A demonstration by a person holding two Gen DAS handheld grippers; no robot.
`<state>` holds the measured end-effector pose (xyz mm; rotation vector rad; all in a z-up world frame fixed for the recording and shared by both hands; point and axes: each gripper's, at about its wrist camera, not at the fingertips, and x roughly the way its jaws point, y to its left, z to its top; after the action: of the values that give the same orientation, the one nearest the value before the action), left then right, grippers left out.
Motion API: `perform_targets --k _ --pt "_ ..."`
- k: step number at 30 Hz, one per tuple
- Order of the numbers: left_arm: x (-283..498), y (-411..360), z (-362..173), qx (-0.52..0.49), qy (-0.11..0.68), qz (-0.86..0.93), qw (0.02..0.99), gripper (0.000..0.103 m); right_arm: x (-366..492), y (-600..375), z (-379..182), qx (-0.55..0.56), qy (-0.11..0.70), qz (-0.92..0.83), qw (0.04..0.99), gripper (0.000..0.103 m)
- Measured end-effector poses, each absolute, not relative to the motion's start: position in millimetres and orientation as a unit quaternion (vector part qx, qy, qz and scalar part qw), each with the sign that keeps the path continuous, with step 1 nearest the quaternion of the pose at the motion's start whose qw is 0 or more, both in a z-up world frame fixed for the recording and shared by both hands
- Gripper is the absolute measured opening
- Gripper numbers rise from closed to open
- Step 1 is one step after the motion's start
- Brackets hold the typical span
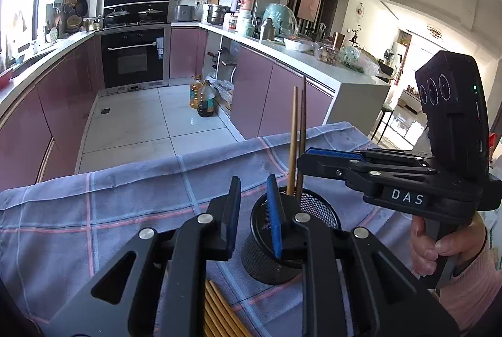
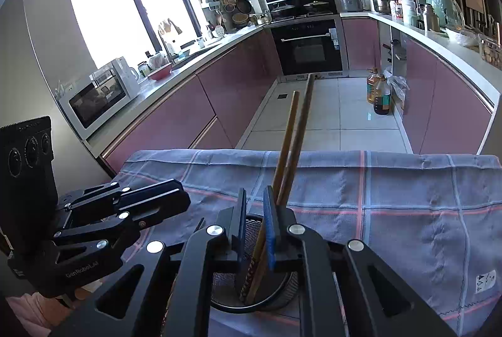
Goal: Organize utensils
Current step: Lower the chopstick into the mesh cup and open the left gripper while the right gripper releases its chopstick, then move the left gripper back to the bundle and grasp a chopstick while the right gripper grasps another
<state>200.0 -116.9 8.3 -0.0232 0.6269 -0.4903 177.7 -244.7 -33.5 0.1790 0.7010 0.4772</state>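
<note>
While standing in mesh cup (image 2: 282, 290), chopsticks (image 2: 290, 149) between right gripper (image 2: 255, 230) jaws

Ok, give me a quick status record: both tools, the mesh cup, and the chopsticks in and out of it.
mesh cup: black, upright on the checked cloth
standing chopsticks: two, in the cup, leaning
loose chopsticks: several lying on the cloth, on the near side of the cup
left tool: open, nothing between its jaws, beside the cup
right tool: over the cup, jaws slightly apart, standing chopsticks between them, apparently not clamped
</note>
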Motion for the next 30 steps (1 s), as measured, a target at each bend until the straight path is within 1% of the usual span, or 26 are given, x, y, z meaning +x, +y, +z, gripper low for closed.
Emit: perform_targets --k 2,4,7,8,13,19,22,26,30 --pt "192 -105 8 -0.016 0.295 -0.229 0.927 0.026 169 -244 -29 0.082 0.328 0.228 0.913 0.016" --pt "183 -93 9 -0.017 0.285 -0.221 0.932 0.03 158 -242 -24 0.074 0.314 0.231 0.918 0.02" --pt "167 -75 8 -0.009 0.273 -0.202 0.94 0.04 135 -235 -17 0.058 0.294 0.249 0.921 0.025" --pt "162 -68 7 -0.007 0.273 -0.199 0.941 0.042 125 -231 -17 0.054 0.29 0.261 0.919 0.027" --pt "147 -45 -18 -0.003 0.305 -0.179 0.935 0.043 96 -208 -35 0.038 0.306 0.303 0.902 0.033" --pt "139 -39 -68 0.015 0.373 -0.176 0.911 0.043 91 -175 -99 0.033 0.398 0.313 0.862 0.033" --pt "135 -36 -90 0.023 0.396 -0.175 0.901 0.042 89 -164 -120 0.032 0.426 0.311 0.849 0.033" --pt "131 -37 -114 0.031 0.415 -0.172 0.893 0.041 87 -158 -133 0.026 0.44 0.295 0.847 0.033" --pt "129 -41 -124 0.036 0.423 -0.17 0.889 0.039 88 -157 -136 0.022 0.448 0.286 0.847 0.033"
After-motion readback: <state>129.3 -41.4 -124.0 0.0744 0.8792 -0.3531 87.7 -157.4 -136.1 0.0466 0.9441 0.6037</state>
